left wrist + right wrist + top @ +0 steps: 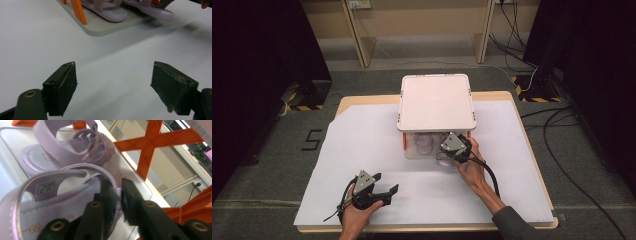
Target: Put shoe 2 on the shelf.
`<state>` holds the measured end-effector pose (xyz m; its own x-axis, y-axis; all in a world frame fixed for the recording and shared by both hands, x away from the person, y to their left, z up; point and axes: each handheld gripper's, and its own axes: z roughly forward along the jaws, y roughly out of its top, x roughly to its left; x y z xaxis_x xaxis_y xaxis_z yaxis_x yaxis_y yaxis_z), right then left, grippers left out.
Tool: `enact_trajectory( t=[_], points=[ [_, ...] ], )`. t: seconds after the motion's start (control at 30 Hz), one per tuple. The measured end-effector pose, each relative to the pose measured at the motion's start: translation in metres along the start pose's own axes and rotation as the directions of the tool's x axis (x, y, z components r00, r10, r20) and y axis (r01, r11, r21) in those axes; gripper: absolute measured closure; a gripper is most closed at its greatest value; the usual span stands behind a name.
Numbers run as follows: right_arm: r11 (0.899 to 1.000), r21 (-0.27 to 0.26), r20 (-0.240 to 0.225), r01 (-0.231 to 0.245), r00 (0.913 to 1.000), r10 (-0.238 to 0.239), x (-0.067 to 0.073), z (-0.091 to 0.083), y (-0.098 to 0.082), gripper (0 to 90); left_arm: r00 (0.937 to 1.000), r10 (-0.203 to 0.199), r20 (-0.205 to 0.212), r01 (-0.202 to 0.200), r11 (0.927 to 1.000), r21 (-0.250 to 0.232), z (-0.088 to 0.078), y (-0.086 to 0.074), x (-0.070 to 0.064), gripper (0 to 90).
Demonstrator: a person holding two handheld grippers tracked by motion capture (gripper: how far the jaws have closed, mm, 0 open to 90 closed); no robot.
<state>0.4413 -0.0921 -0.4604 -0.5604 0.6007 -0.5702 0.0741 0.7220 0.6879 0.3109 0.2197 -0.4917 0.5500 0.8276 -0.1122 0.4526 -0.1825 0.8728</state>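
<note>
Right hand-held gripper (pixel 119 195) clenched on strap of lilac sandal (pixel 50 202), lower shelf of rack (pixel 436 102), tabletop 12 o'clock. Left hand-held gripper (pixel 113 87) released, 7 o'clock. Sandal likely light, soft; strap best hold

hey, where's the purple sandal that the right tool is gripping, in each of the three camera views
High view: the gripped sandal lies at the rack's front edge, under the right tool.
Left gripper view: top right, sole at the shelf's edge.
Right gripper view: lower left foreground, side strap between the jaws.
Shared landmark: the rack's orange support.
</note>
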Motion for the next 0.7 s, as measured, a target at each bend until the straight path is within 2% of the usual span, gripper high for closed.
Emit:
enact_trajectory(
  t=[0.2, 0.33, 0.4, 0.57, 0.63, 0.7],
  points=[
    [0.995, 0.001, -0.042, -0.101, 0.9940, 0.101, -0.004, -0.004, -0.002, 55.8, 1.0000, -0.001, 0.002, 0.001, 1.0000, 0.003, 0.000, 0.000, -0.001, 20.1],
    [0.985, -0.014, -0.100, -0.174, 0.9801, 0.172, -0.009, -0.017, -0.001, 48.8, 1.0000, 0.000, 0.002, 0.000, 1.0000, 0.004, 0.001, 0.000, -0.001, 20.1],
    [0.968, -0.028, -0.144, -0.251, 0.9589, 0.244, -0.009, -0.028, -0.002, 45.0, 1.0000, 0.001, 0.002, -0.001, 1.0000, 0.006, 0.000, 0.000, -0.001, 20.1],
    [0.941, -0.036, -0.221, -0.336, 0.9211, 0.321, -0.007, -0.051, -0.009, 33.3, 1.0000, 0.005, 0.004, -0.005, 1.0000, 0.007, 0.000, 0.000, -0.002, 20.1],
    [0.922, -0.042, -0.251, -0.384, 0.8975, 0.362, -0.004, -0.059, -0.015, 30.4, 1.0000, 0.006, 0.005, -0.006, 1.0000, 0.006, 0.000, 0.000, -0.002, 20.1],
    [0.907, -0.021, -0.275, -0.421, 0.8744, 0.400, 0.002, -0.063, -0.022, 26.8, 1.0000, 0.005, 0.006, -0.005, 1.0000, 0.006, 0.000, 0.000, -0.002, 20.1]
  ],
)
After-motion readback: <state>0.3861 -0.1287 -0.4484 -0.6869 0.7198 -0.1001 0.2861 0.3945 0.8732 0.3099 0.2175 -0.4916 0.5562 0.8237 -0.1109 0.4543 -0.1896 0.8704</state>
